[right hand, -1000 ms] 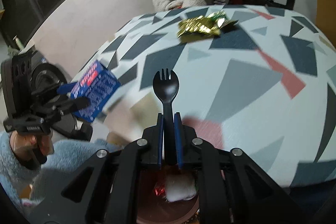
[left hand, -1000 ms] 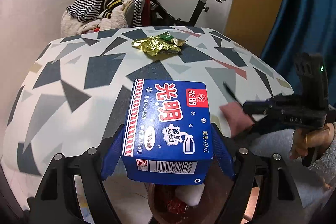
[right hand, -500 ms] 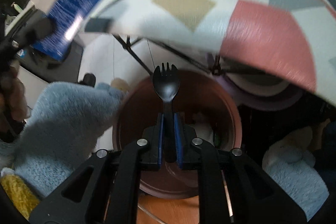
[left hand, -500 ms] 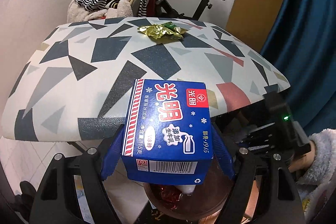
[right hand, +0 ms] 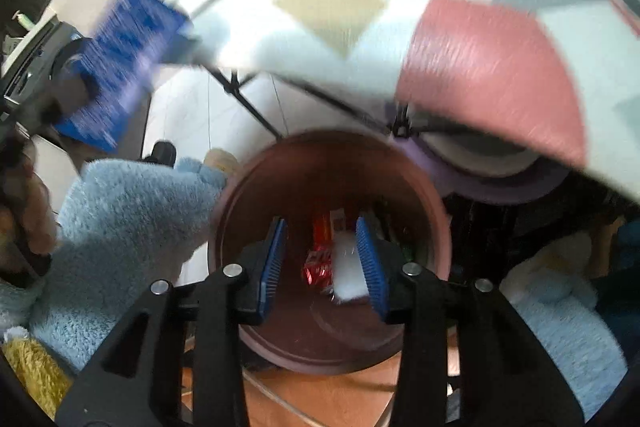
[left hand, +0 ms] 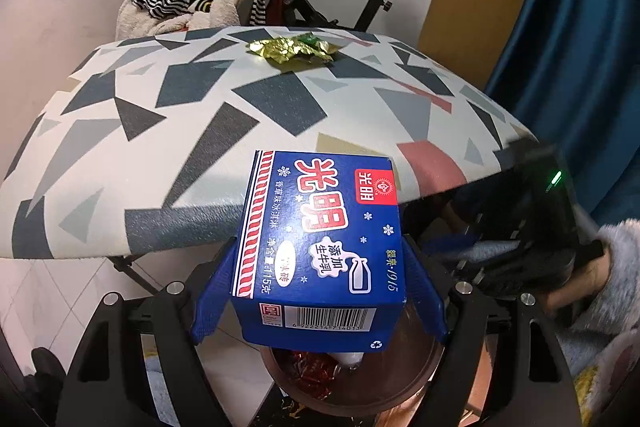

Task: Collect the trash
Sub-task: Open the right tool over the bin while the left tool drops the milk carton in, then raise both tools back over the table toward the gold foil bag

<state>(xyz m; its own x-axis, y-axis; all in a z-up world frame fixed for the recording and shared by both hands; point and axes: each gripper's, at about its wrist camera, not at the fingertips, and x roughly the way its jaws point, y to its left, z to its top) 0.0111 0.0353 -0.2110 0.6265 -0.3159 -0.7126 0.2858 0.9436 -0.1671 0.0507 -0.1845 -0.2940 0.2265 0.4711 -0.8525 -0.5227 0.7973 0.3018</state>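
My left gripper [left hand: 318,291] is clamped on the blue carton [left hand: 320,247], pads on its two long sides, barcode end toward me; the carton hangs off the near edge of the table [left hand: 160,155], and the brown bin [left hand: 416,367] sits directly under and just behind it, so I judge the coming move is a small shift toward me and a drop; my right gripper [right hand: 322,259] is already right over the bin [right hand: 248,195], its jaws opening with nothing between them; inside the bin I see a red wrapper [right hand: 318,259] and a white wad [right hand: 346,267]; the gold wrapper [left hand: 294,49] lies near the table's far edge, well apart from both hands.
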